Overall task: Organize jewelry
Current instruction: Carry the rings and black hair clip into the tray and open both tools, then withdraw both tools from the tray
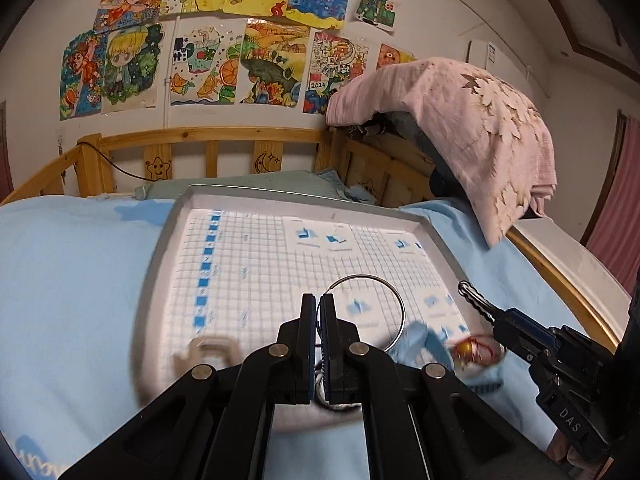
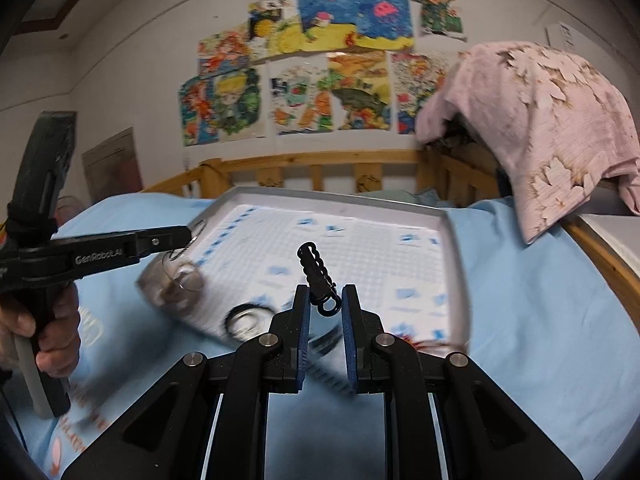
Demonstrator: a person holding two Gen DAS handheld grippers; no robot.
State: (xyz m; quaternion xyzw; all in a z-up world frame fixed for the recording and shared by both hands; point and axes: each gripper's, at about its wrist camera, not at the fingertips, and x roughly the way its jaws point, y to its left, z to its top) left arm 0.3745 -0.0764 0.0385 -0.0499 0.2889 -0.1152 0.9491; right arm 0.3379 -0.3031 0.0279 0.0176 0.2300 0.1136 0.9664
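A white tray with a blue grid sheet lies on a light blue bed cover. My left gripper is shut on a thin silver ring bangle and holds it above the tray. It also shows at the left of the right wrist view, with the bangle at its tip. My right gripper is shut on a black beaded piece that sticks up from between the fingers. The same gripper shows in the left wrist view. A red and gold trinket lies near the tray's near right corner.
A clear glass cup and a dark ring sit blurred at the tray's near left. A beige square frame lies on the tray. A wooden bed rail runs behind. A pink blanket hangs over the rail at right.
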